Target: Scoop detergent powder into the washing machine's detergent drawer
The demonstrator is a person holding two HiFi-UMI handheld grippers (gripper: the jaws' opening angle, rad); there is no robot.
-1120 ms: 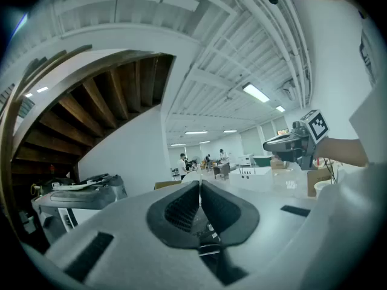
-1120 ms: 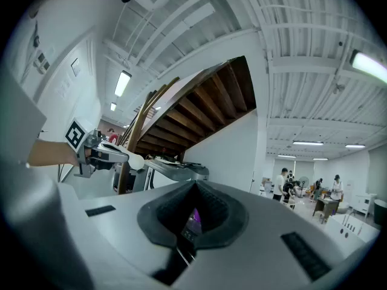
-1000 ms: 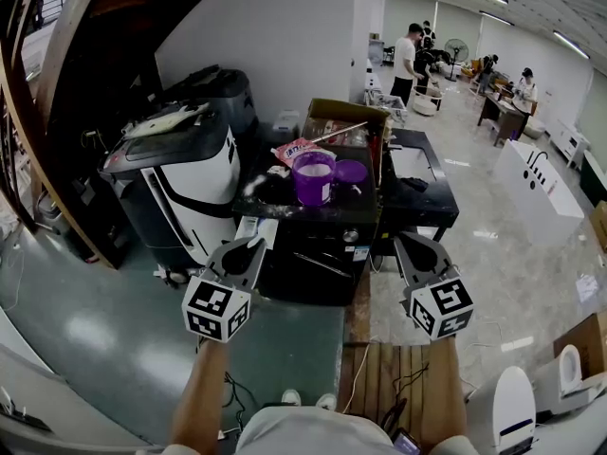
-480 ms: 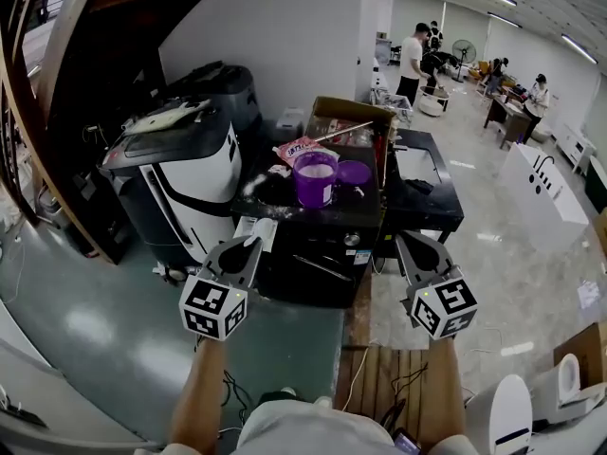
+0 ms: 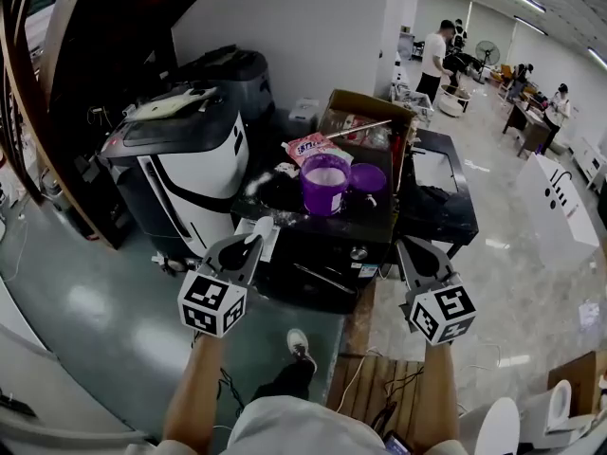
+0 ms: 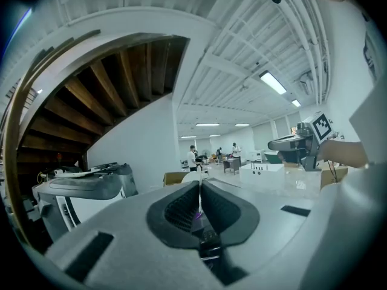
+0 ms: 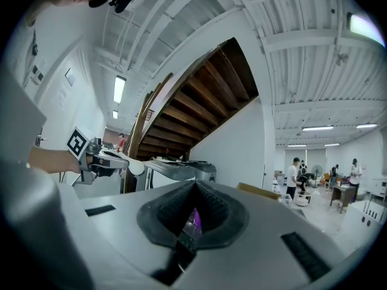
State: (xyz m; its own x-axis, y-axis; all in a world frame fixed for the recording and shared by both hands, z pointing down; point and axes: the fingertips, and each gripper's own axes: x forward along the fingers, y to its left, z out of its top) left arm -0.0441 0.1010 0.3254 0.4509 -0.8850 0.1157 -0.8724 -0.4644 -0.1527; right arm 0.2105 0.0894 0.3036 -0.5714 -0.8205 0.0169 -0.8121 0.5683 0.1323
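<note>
Head view: left gripper (image 5: 248, 245) and right gripper (image 5: 410, 246), jaws pressed together on nothing, hover well apart from the purple tub (image 5: 324, 186) on the dark counter (image 5: 372, 222)

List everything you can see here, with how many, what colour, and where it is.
tub: one, purple, white powder inside, on top of the dark machine, centre.
lid: one, purple, just right of the tub.
detergent bag: one, pink, behind the tub.
cardboard box: one, brown, open, behind the tub.
dark machine: one, black, under the tub.
white machine: one, white and black, left of the dark machine.
people: several, far back in the hall.
left gripper: one, grey, fingers together, empty.
right gripper: one, grey, fingers together, empty.
</note>
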